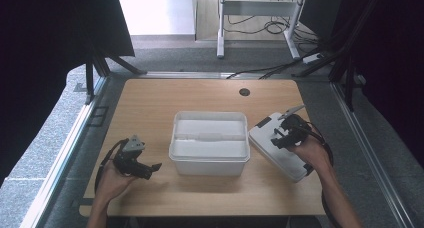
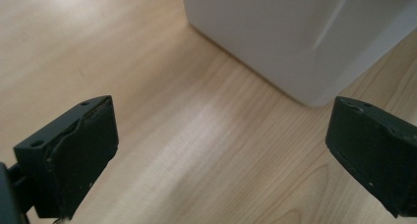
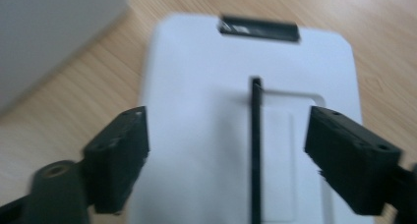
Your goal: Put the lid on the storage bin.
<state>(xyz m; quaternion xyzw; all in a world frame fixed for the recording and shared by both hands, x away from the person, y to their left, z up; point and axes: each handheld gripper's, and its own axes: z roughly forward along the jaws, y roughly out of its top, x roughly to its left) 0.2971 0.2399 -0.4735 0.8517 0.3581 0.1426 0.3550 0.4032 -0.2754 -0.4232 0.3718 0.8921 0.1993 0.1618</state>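
Nearest to me are my own forearms, coming in at the near edge of the table (image 1: 150, 95). My landmark is the white box (image 1: 209, 143), an open plastic tub in the middle of the tabletop.

My right gripper (image 1: 278, 134) is over the white lid (image 1: 280, 149), which lies flat on the wood just to the right of the box, turned at an angle to it. In the right gripper view the lid (image 3: 206, 126) sits below and between my jaws, which stand apart on either side of a thin dark ridge (image 3: 255, 150) running down its middle. The pads press on nothing, so the gripper is open and empty.

My left gripper (image 1: 149, 170) is low on the box's left, near its front corner (image 2: 314, 94). Its jaws are spread wide with bare wood between them.

I judge the lid to be light, stiff moulded plastic, smooth and probably slippery against my pads. Lying flat, its edges give me little to pinch. The raised centre ridge looks like the best hold: narrow, upright and near the balance point, so the lid should hang level. A clip (image 3: 259, 27) sits at its far end.
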